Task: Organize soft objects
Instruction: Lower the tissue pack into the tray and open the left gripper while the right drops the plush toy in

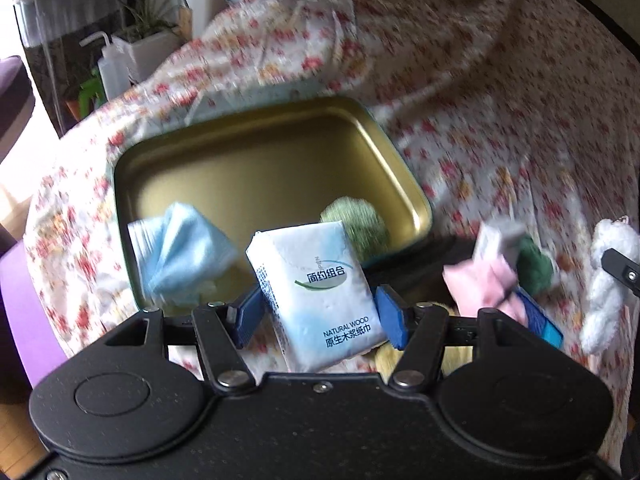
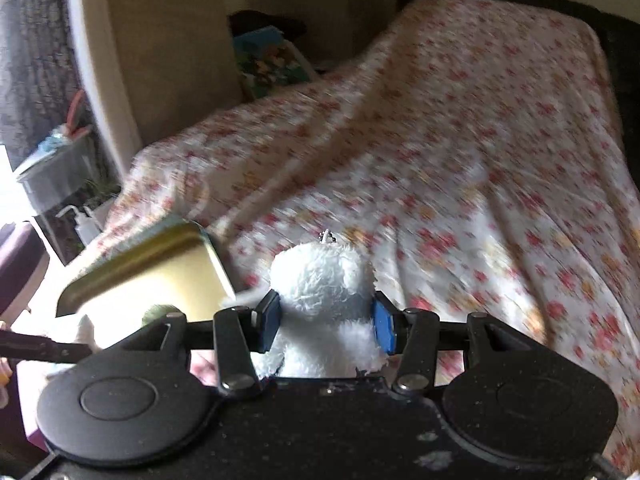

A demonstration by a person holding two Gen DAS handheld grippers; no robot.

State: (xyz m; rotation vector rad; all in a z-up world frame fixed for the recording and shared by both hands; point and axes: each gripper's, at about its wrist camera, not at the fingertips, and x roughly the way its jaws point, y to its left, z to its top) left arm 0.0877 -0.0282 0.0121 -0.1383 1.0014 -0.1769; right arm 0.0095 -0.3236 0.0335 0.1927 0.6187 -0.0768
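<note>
My left gripper is shut on a white and blue tissue pack, held just above the near rim of a gold metal tin on the flowered bedspread. Inside the tin lie a light blue cloth and a pale green yarn ball. To the right of the tin lie a pink cloth and a dark green pom. My right gripper is shut on a white plush toy, which also shows at the left wrist view's right edge as a white plush toy. The tin sits to its left.
The flowered bedspread stretches far ahead and right. Left of the bed stand a white squeeze bottle, a potted plant and a grey bin. A colourful cushion leans at the bed's far side.
</note>
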